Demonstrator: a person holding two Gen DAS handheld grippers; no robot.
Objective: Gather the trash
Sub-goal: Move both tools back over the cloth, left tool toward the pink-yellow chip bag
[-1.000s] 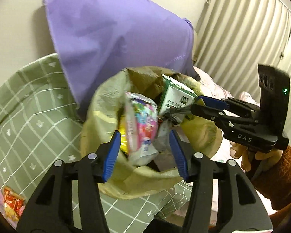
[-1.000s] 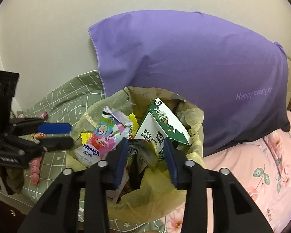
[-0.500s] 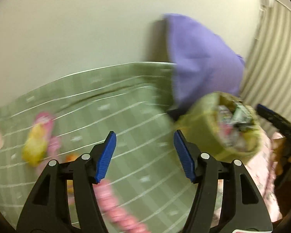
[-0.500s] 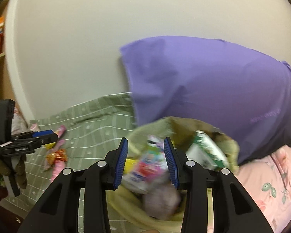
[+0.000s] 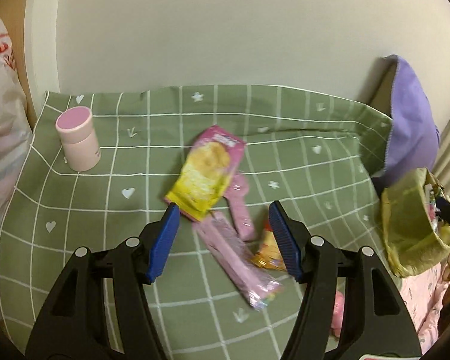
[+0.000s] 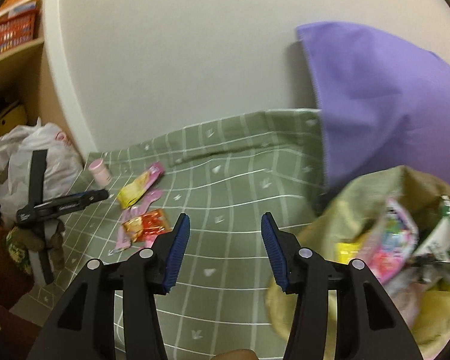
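Several snack wrappers lie on the green checked blanket (image 5: 105,198): a yellow-and-pink packet (image 5: 207,171), a long pink wrapper (image 5: 237,258) and an orange-red wrapper (image 5: 268,252). My left gripper (image 5: 223,231) hovers open just above them, nothing between its pads. The olive trash bag (image 5: 414,225) stands at the right, stuffed with wrappers and a milk carton (image 6: 444,234). My right gripper (image 6: 225,249) is over bare blanket left of the trash bag (image 6: 360,210); its jaws are opening and hold nothing. The right wrist view shows the left gripper (image 6: 102,195) beside the yellow packet (image 6: 141,189) and orange-red wrapper (image 6: 147,225).
A pink lidded jar (image 5: 78,138) stands at the blanket's far left corner. A purple pillow (image 6: 375,105) leans on the wall behind the bag. A white plastic bag (image 6: 30,162) and a shelf with an orange basket (image 6: 12,30) are at the left.
Both grippers swung left, away from the trash bag, to the blanket. The left now hangs over the wrappers. The right's jaws stand wider than before.
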